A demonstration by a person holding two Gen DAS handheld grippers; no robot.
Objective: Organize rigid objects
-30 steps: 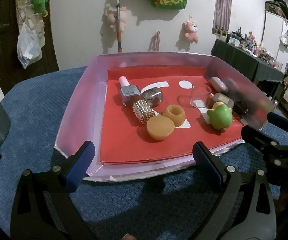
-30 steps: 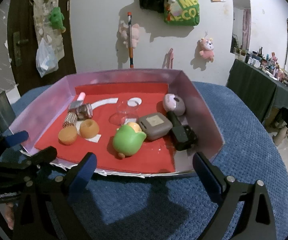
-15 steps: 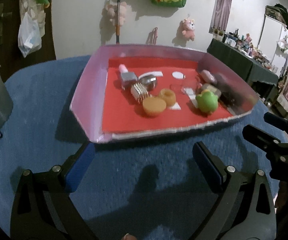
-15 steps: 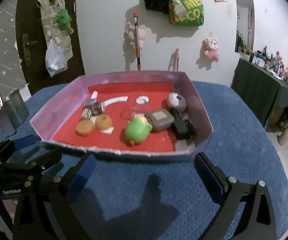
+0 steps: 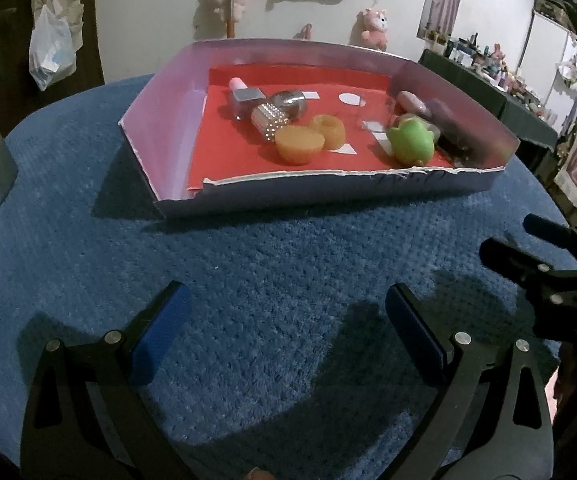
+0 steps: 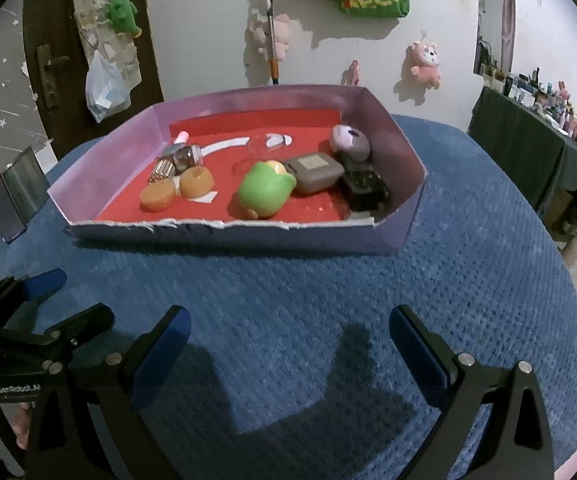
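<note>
Both grippers, left (image 5: 286, 322) and right (image 6: 288, 340), jaws apart and empty, have backed away from the tray (image 6: 224, 232); sorting looks finished.

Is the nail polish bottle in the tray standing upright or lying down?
Lying down. The nail polish bottle rests on its side on the tray floor, pink cap toward the back wall.

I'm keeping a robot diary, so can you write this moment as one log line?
left gripper: open, empty | right gripper: open, empty | both over blue cloth | tray: holds green toy, other items
</note>
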